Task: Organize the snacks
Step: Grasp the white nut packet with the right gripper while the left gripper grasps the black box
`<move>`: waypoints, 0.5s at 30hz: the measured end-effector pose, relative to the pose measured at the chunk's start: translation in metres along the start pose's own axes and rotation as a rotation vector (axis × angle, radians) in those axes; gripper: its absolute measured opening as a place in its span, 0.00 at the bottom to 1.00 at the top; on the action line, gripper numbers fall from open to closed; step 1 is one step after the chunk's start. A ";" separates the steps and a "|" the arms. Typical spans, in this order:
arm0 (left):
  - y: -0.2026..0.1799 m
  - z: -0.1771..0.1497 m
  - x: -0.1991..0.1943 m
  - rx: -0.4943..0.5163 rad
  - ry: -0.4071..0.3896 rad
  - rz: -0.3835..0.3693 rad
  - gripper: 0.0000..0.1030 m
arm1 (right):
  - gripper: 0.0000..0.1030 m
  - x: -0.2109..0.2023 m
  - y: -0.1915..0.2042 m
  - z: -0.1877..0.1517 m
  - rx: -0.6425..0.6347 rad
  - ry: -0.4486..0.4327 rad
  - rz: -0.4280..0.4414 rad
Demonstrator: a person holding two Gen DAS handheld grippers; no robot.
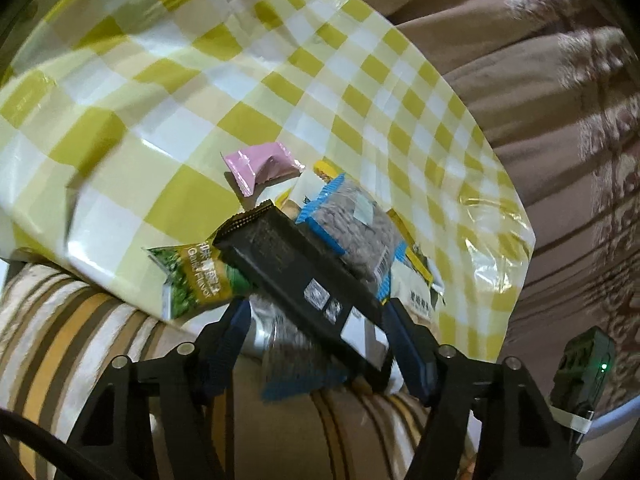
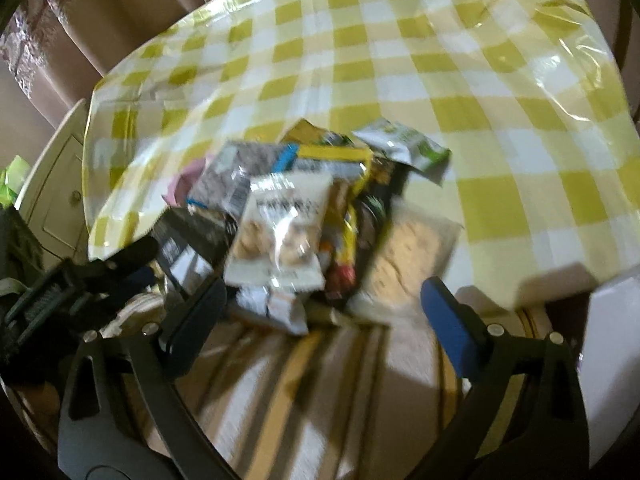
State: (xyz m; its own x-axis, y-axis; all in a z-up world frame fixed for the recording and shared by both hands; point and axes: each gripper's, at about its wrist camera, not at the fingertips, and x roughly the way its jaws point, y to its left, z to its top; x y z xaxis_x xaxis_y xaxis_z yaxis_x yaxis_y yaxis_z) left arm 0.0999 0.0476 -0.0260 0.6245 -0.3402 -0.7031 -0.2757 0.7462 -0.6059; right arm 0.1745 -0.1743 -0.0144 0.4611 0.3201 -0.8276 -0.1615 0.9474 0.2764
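Snacks lie in a messy pile (image 2: 304, 216) near the edge of a counter (image 1: 248, 64) that wears a shiny yellow-and-white checked cover. The long black wrapped bar (image 1: 296, 276) is the one to steer by. It lies slanted on top of the pile and pokes out over the counter's edge. Just beside it sits a green crinkly packet (image 1: 196, 276). A clear bag of brown seeds with blue ends (image 1: 352, 232) touches its other side. A small pink packet (image 1: 260, 168) lies a little farther in from the bar, on the checked cover. A white bag of pale nuts (image 2: 280, 232) tops the pile in the right wrist view.

The left hand-held gripper (image 1: 316, 336) has its blue pads on both sides of the near end of the black bar. If the pads press the bar, I cannot tell.

The right hand-held gripper (image 2: 320, 312) is spread wide and holds nothing, near the pile's front.

Striped cloth (image 1: 60, 340) shows below the counter's edge.
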 end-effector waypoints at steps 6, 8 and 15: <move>0.007 0.008 0.012 -0.046 0.008 -0.025 0.64 | 0.90 0.019 0.011 0.018 -0.001 -0.008 0.023; 0.008 0.009 0.016 -0.050 0.014 -0.030 0.59 | 0.88 0.026 0.015 0.022 0.001 -0.005 0.031; 0.009 0.009 0.017 -0.048 0.004 -0.030 0.33 | 0.74 0.044 0.028 0.031 -0.018 0.001 0.021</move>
State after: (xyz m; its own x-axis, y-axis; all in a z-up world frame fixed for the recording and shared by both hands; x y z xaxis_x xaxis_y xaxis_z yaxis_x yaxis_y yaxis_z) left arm 0.1143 0.0540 -0.0400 0.6300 -0.3645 -0.6858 -0.2914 0.7076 -0.6437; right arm 0.2169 -0.1333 -0.0280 0.4565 0.3395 -0.8224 -0.1869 0.9403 0.2844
